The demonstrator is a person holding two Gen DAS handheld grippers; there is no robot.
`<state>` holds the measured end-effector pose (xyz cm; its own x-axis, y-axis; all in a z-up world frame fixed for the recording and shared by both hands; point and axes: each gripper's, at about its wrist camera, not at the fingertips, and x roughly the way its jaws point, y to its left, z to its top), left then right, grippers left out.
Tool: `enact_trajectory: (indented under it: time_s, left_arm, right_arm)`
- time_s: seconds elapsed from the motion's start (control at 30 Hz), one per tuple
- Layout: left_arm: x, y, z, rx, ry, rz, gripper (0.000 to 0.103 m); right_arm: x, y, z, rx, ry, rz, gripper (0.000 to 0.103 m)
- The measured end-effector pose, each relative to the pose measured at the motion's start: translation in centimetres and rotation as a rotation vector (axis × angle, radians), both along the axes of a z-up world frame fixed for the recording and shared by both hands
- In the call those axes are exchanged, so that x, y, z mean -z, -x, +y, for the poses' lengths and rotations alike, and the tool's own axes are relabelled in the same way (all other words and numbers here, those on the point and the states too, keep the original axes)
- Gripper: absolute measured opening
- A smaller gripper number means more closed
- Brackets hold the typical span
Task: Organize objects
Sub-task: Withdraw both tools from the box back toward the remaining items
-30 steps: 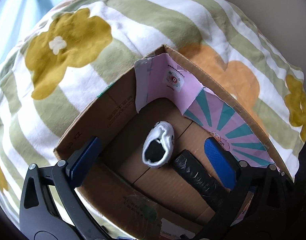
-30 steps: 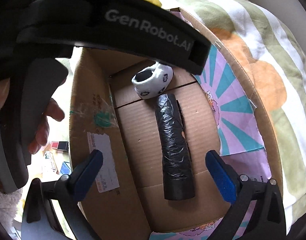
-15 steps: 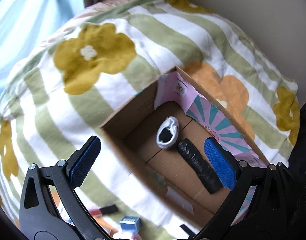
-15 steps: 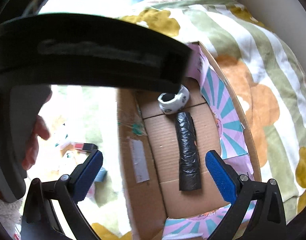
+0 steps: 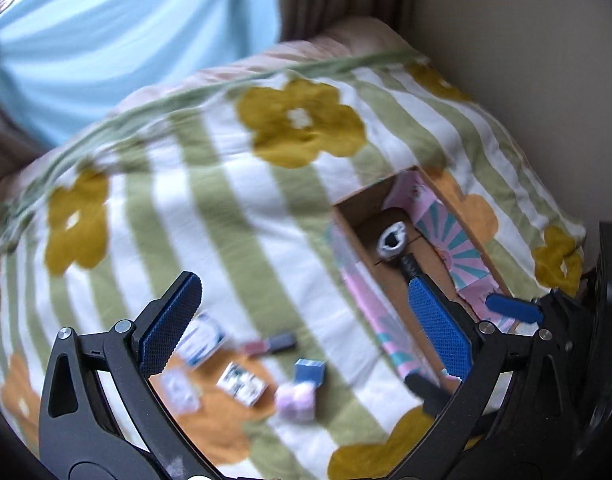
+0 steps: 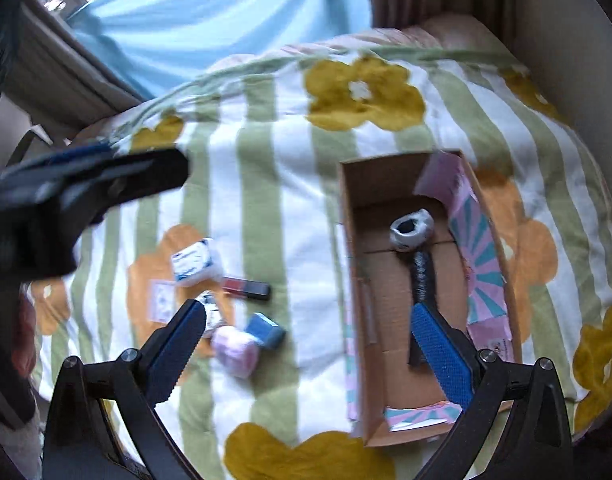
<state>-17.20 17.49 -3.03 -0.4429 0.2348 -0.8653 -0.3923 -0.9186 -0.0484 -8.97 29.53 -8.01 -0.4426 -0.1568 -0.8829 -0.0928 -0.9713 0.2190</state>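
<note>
**Both hand-held grippers empty over the bed**

We've got the left hand-held gripper [image 5: 302, 320] and right hand-held gripper [image 6: 307, 350] spread wide, gripping nothing. Ahead-right of them sits the cardboard box [image 6: 347, 240] holding a rolled sock [image 6: 410, 231] and black roll [image 6: 422, 276]; small items [image 6: 248, 330] lie just ahead-left on the blanket [image 6: 266, 160].

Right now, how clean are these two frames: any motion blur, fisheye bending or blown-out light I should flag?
Left wrist view: heavy motion smear over the striped floral blanket and the small packets; only the left gripper is sharp. Right wrist view: milder blur, brown cardboard box readable, its edges bowed by the fisheye; pale blue curtain bright but not clipped.
</note>
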Motion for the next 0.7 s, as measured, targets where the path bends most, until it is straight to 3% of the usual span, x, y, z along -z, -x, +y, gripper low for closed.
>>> enact_trajectory:
  time_s: [0.33,0.53,0.7]
  left_arm:
    - [-2.5,-7.3,-12.0,-0.224,0.007,0.046,0.103]
    - [-3.3,-12.0,-16.3,-0.321,0.042,0.099,0.103]
    - [-2.2,-15.2,-18.4,-0.385,0.002,0.083,0.103]
  right_arm:
    - [-3.6,-0.6,-6.8,-0.158,-0.071,0.075,0.102]
    - [-5.4,-2.7,-9.3,-0.186,-0.109,0.134,0.102]
    - [-5.4,-4.3,-10.6,-0.200,-0.125,0.146,0.102]
